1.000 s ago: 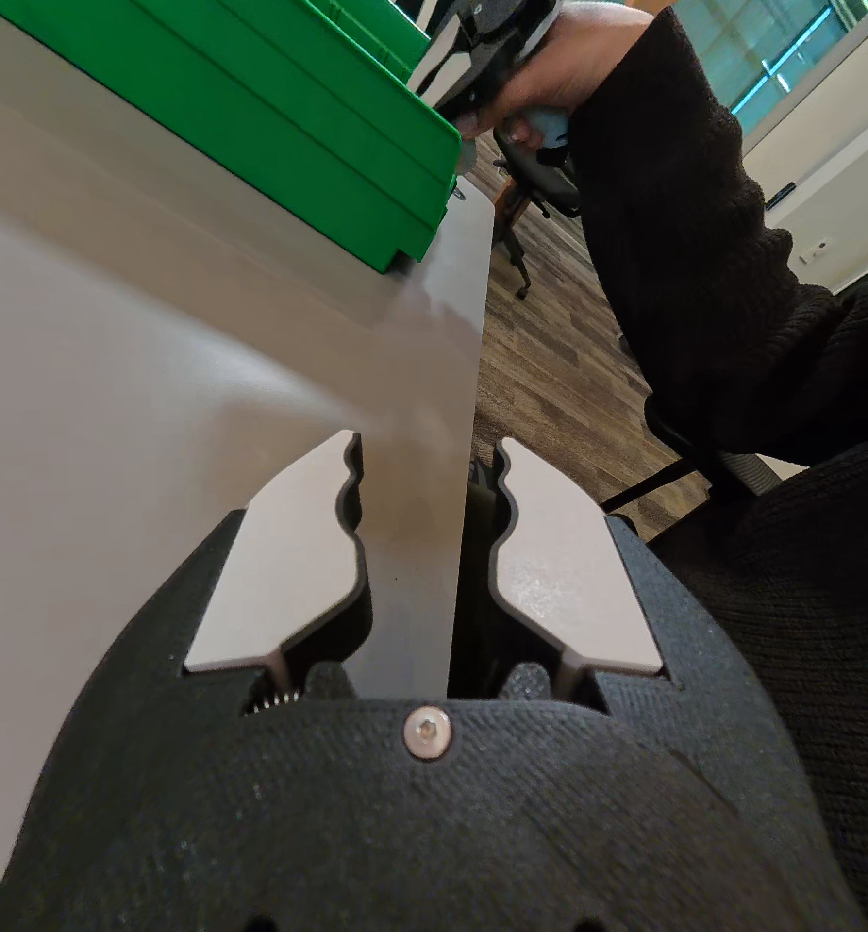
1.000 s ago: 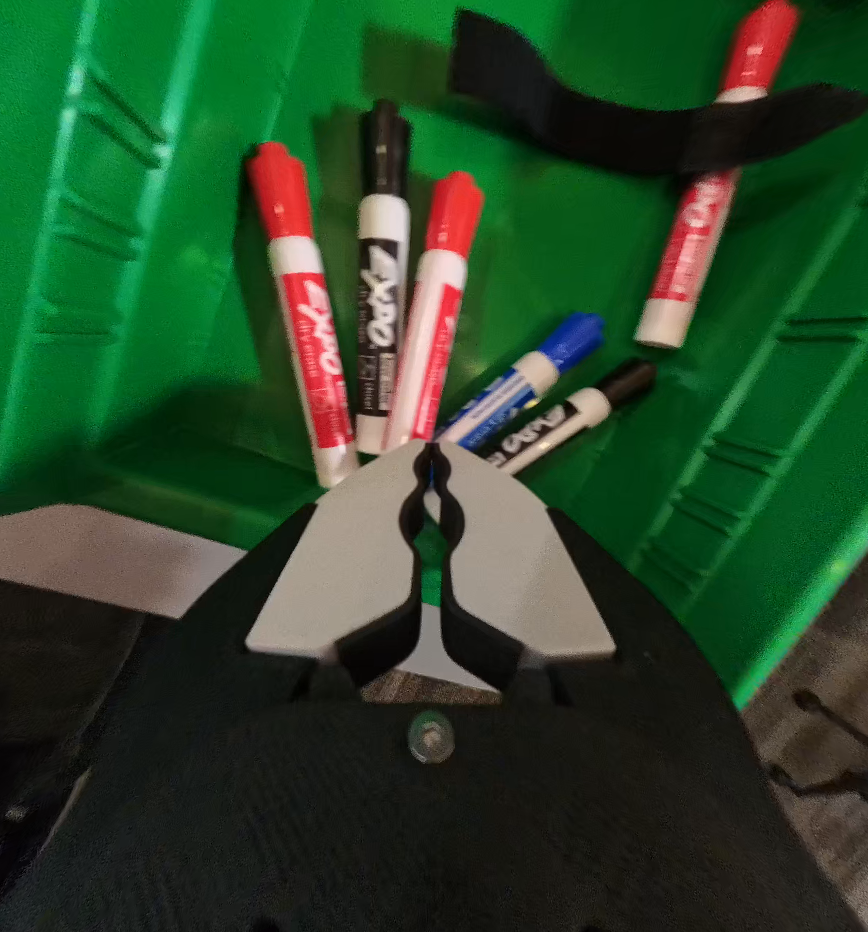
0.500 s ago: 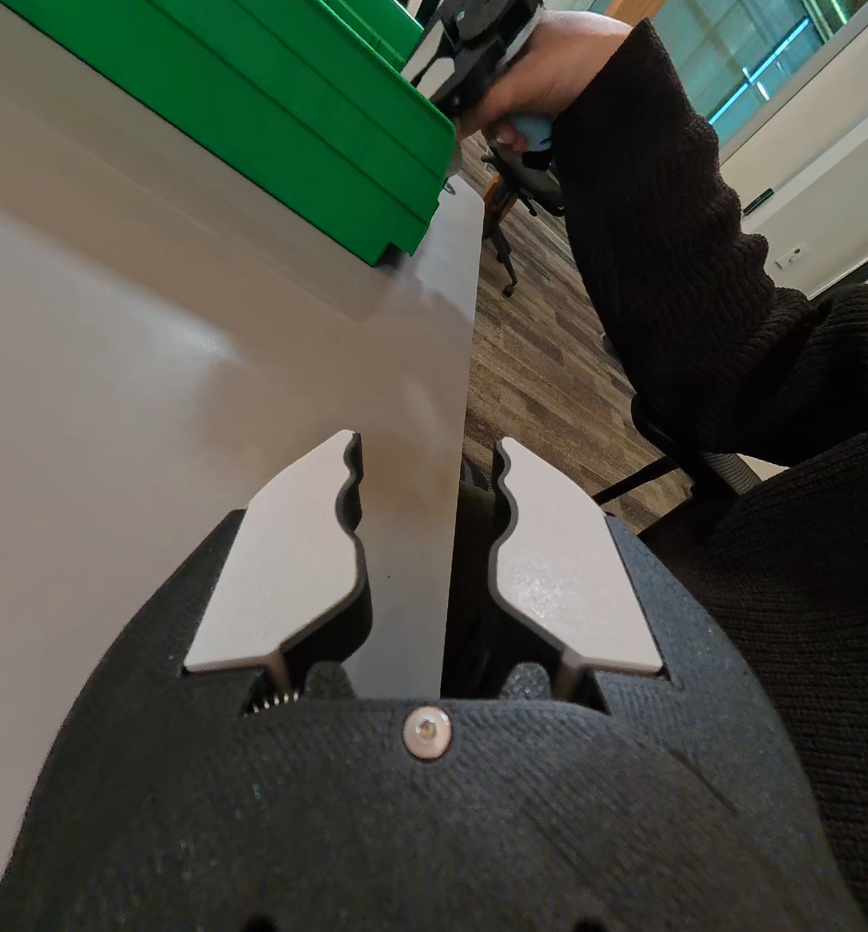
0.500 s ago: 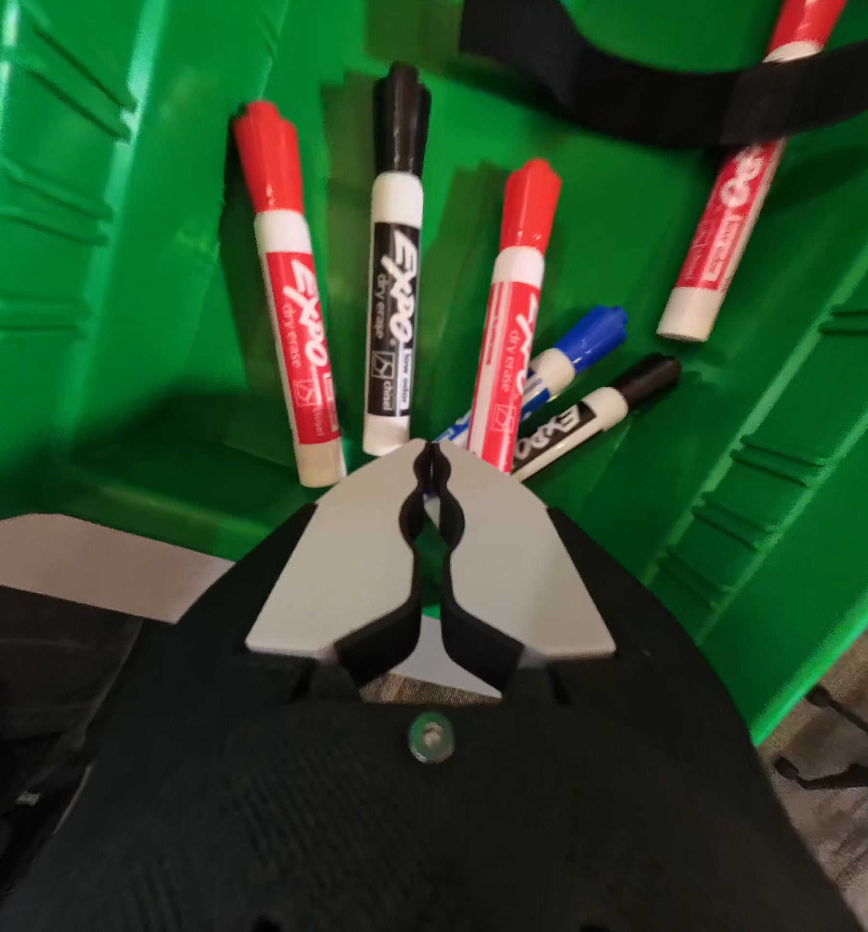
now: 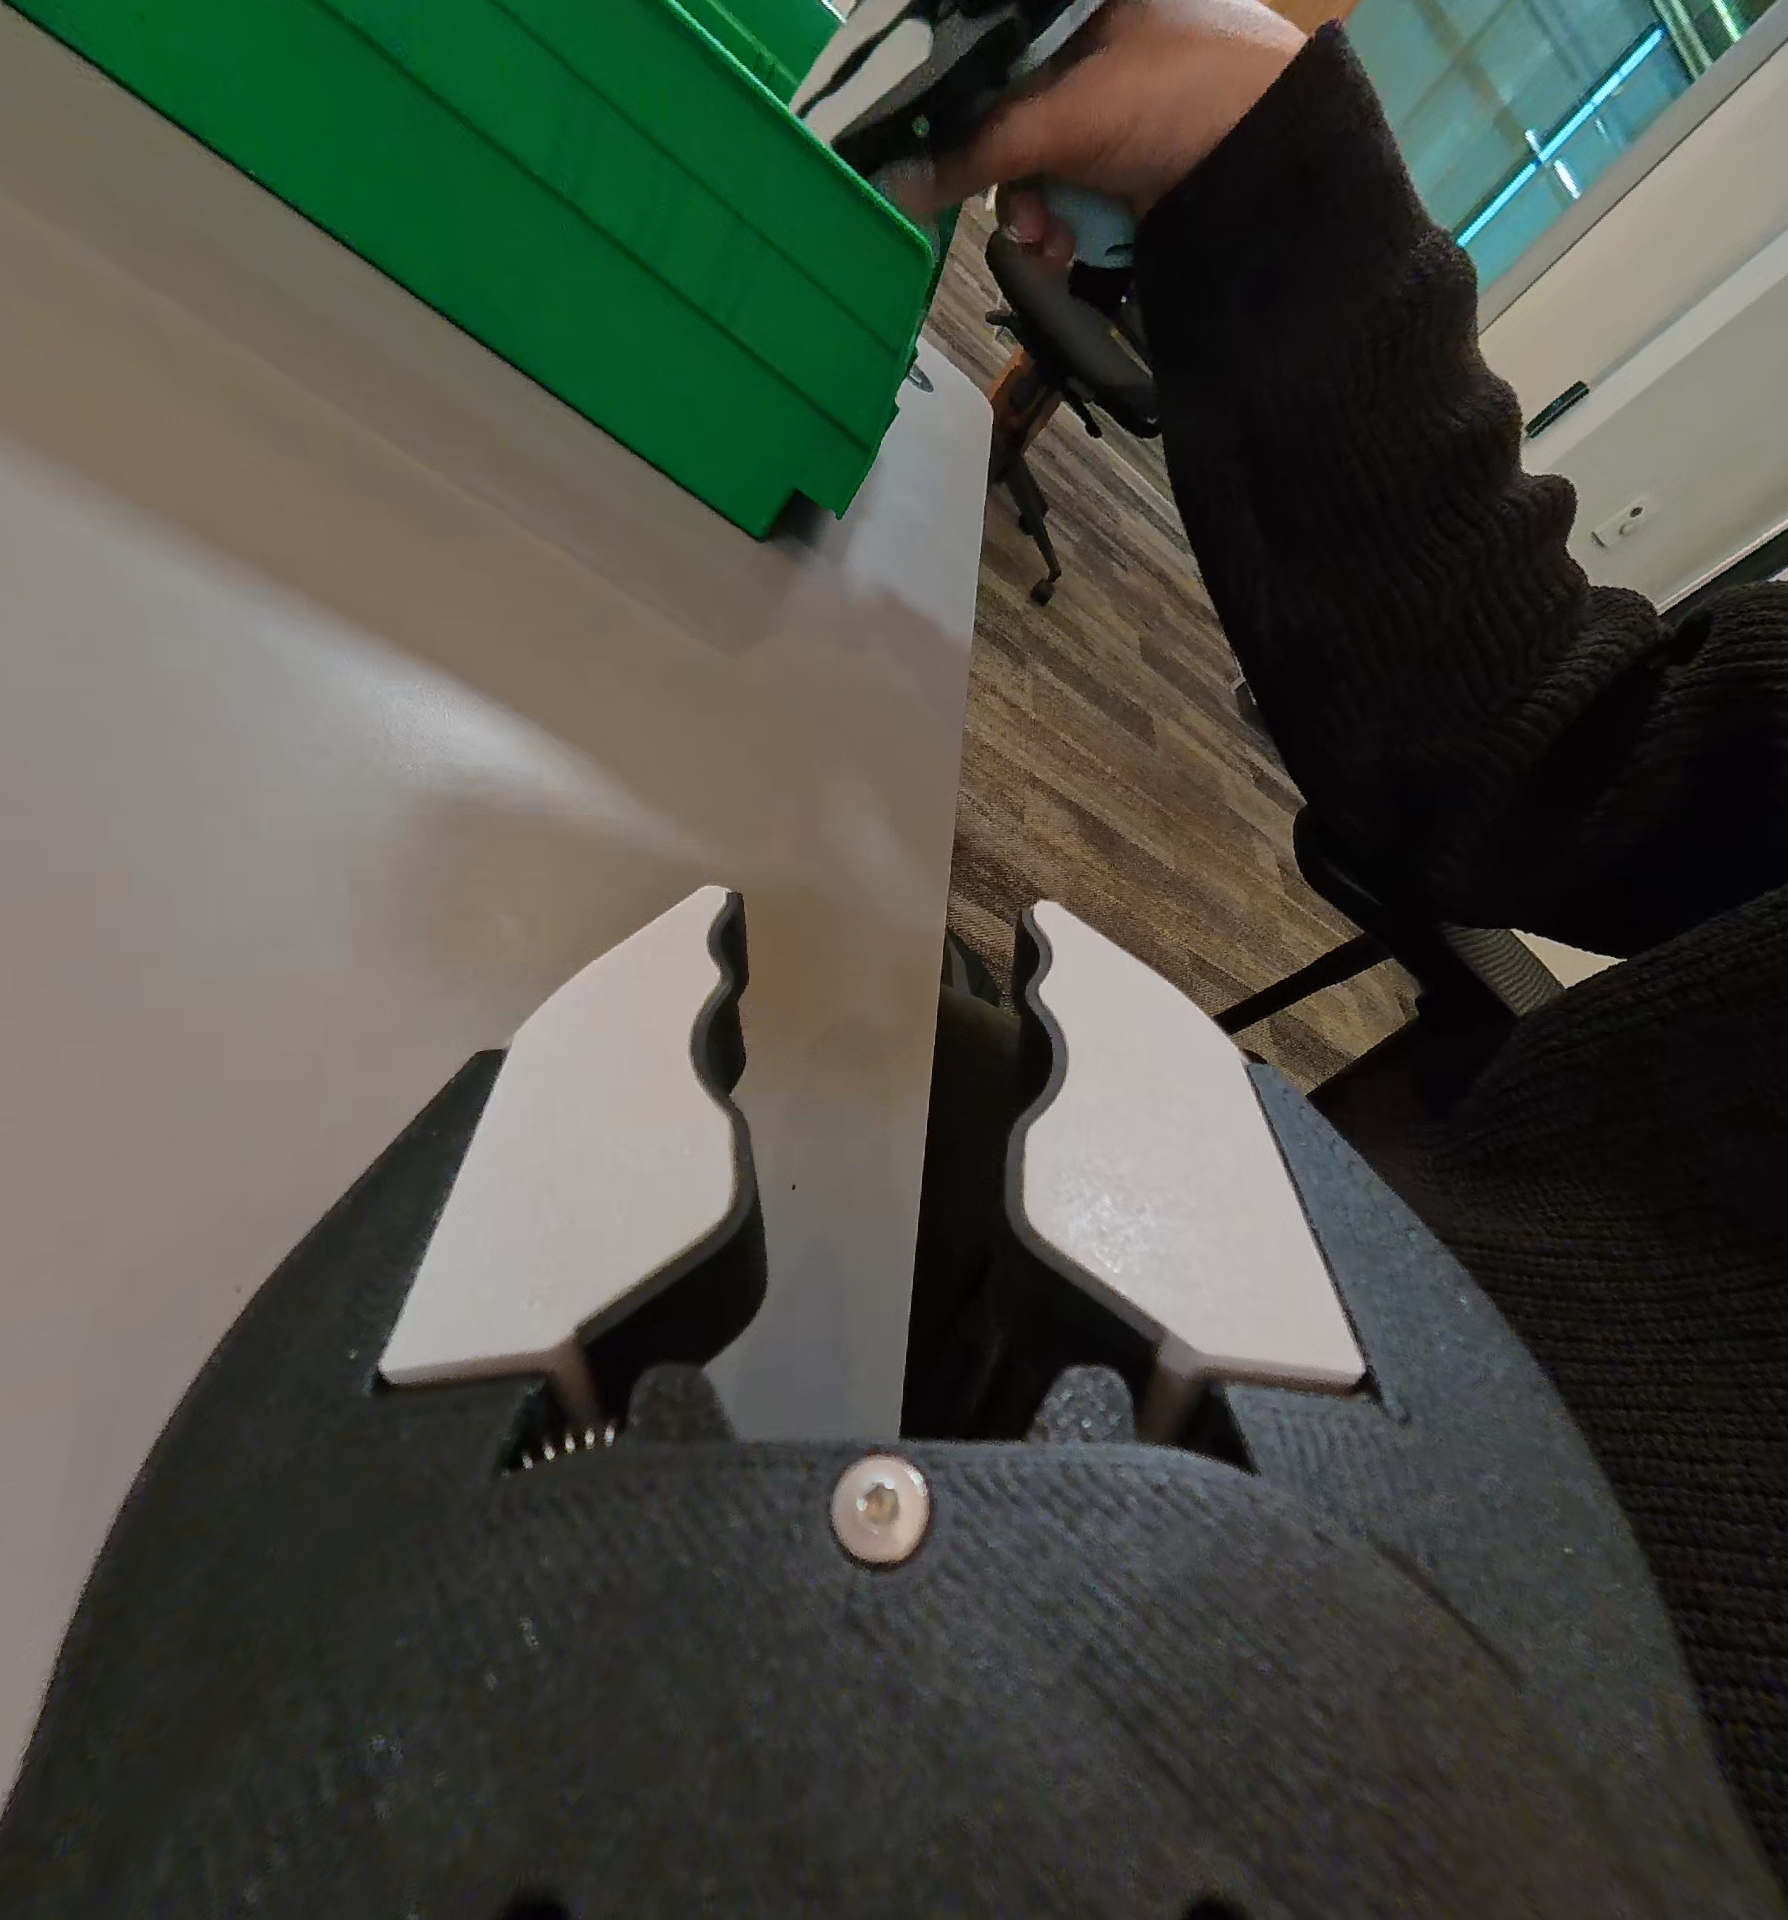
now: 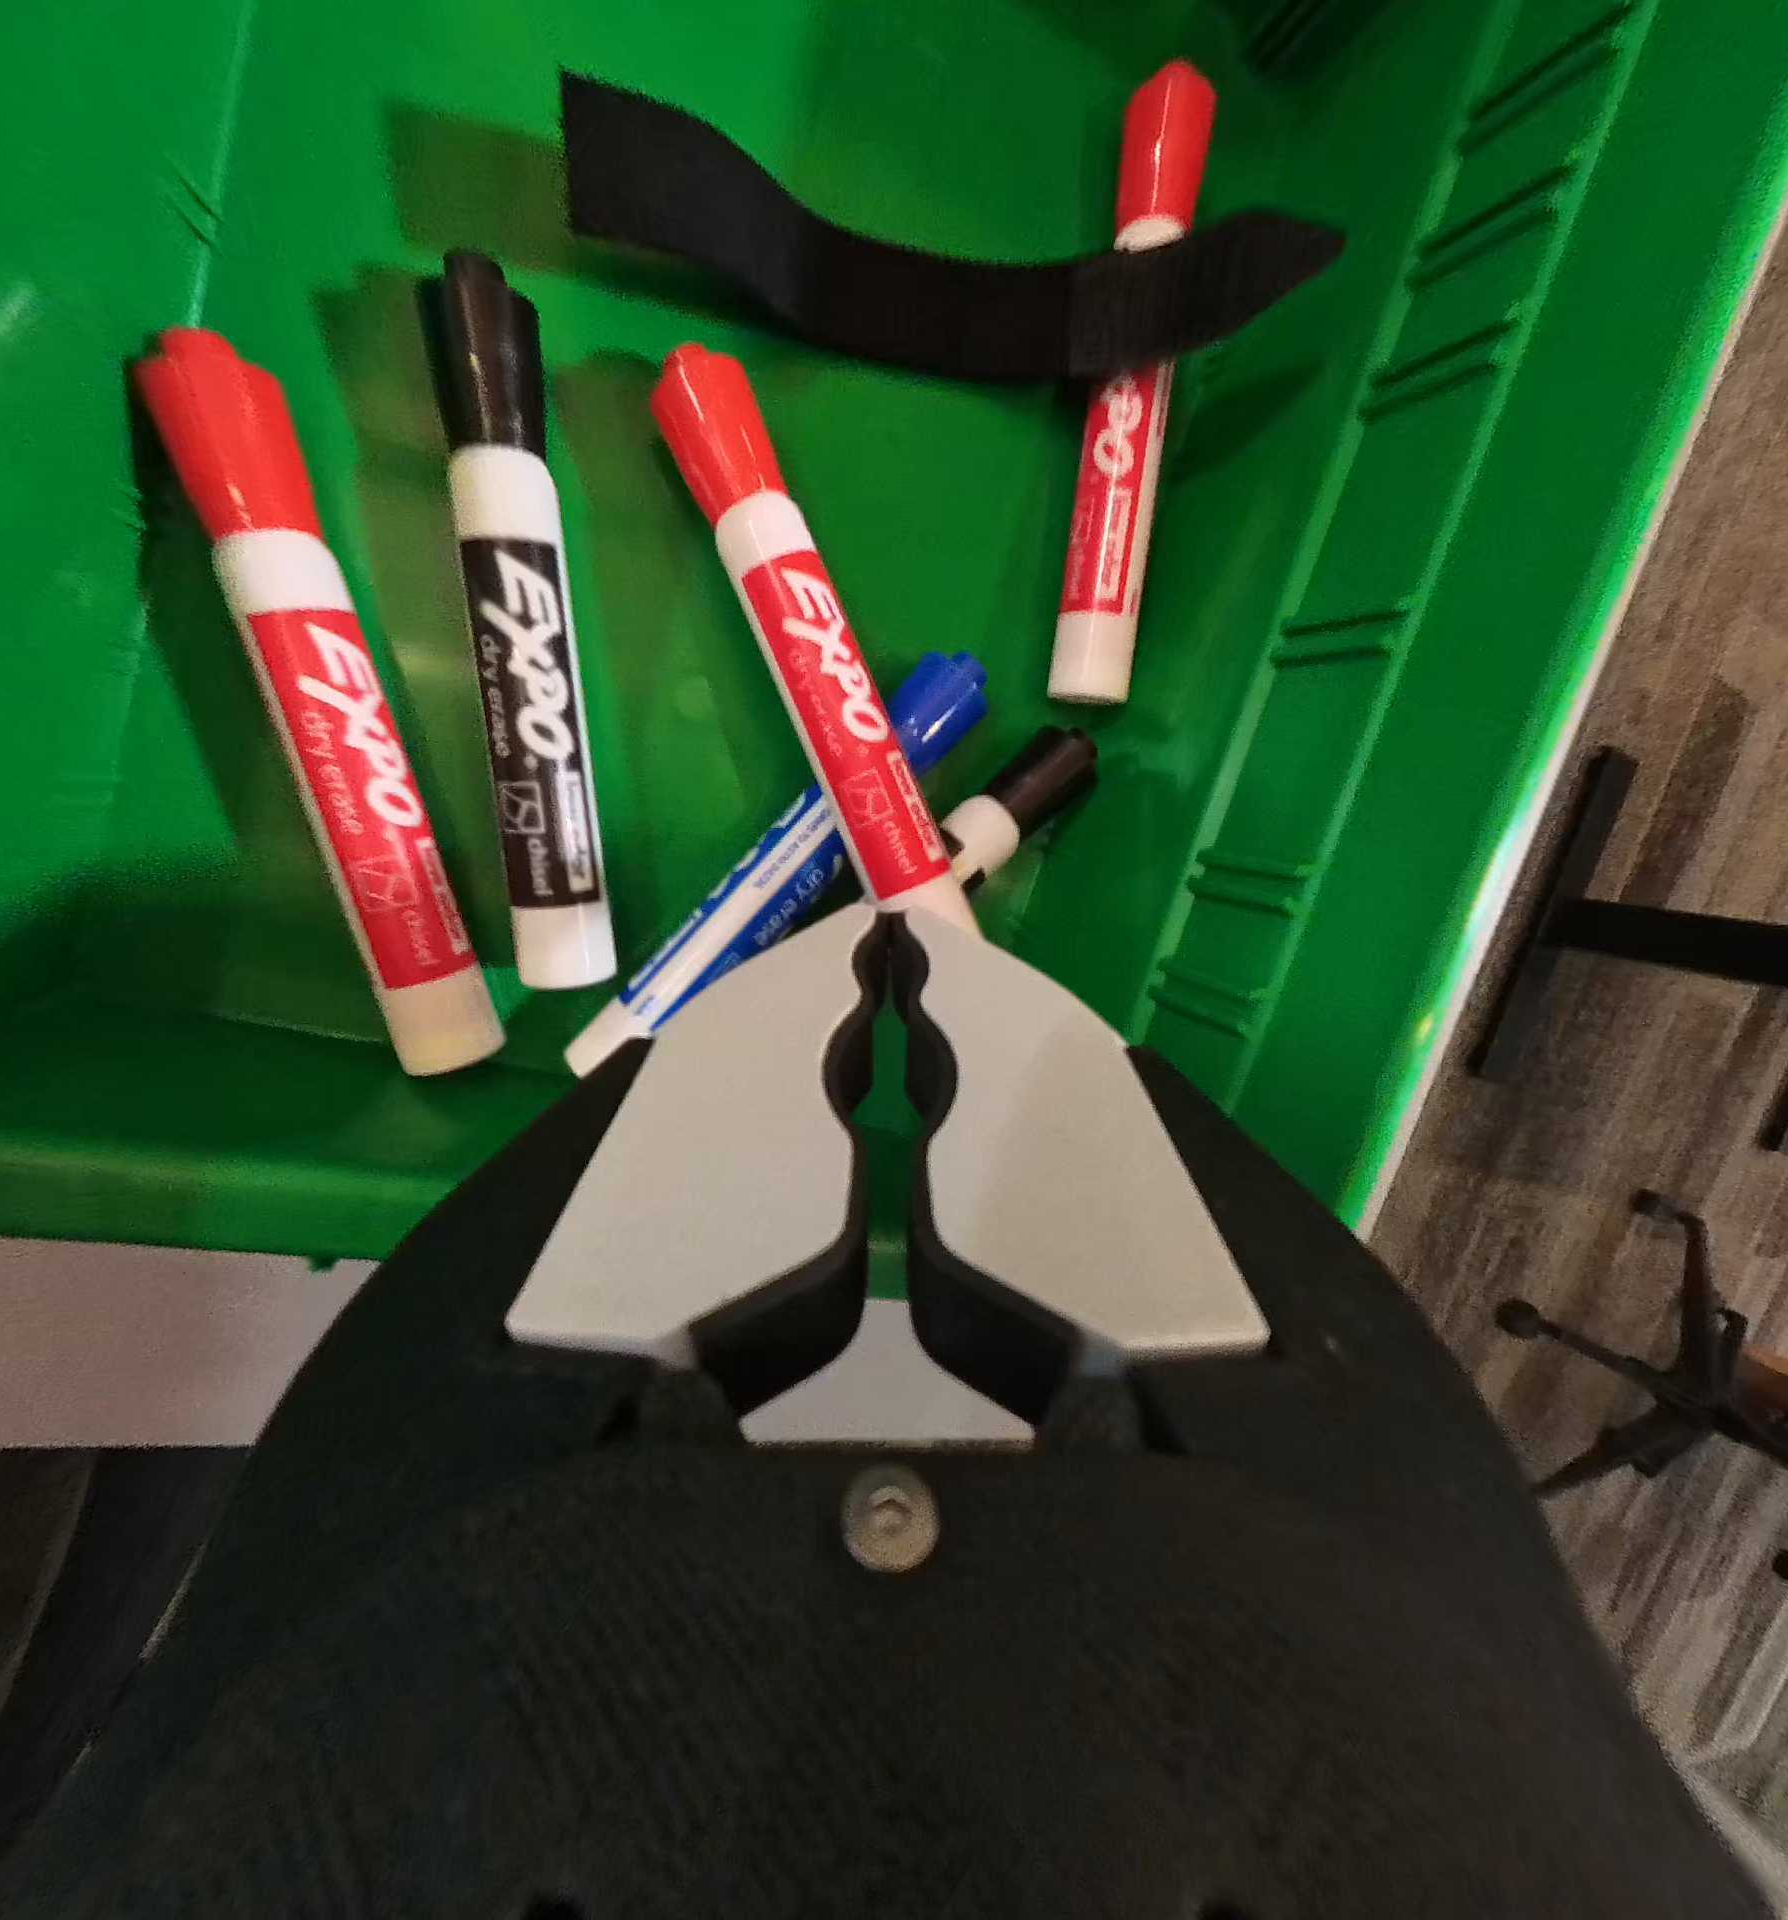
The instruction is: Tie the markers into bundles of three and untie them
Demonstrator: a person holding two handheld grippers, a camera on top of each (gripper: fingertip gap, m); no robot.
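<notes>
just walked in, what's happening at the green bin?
A person holds a gripper in each hand. The right gripper is shut on the tail end of a red marker, raised over the other markers lying in the green bin. The left gripper is open and empty, over the edge of the table.

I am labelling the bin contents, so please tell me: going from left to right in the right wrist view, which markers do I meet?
left red marker → large black marker → middle red marker, its end pinched by the right gripper → right red marker. The blue marker and small black marker overlap, so they are omitted.
</notes>
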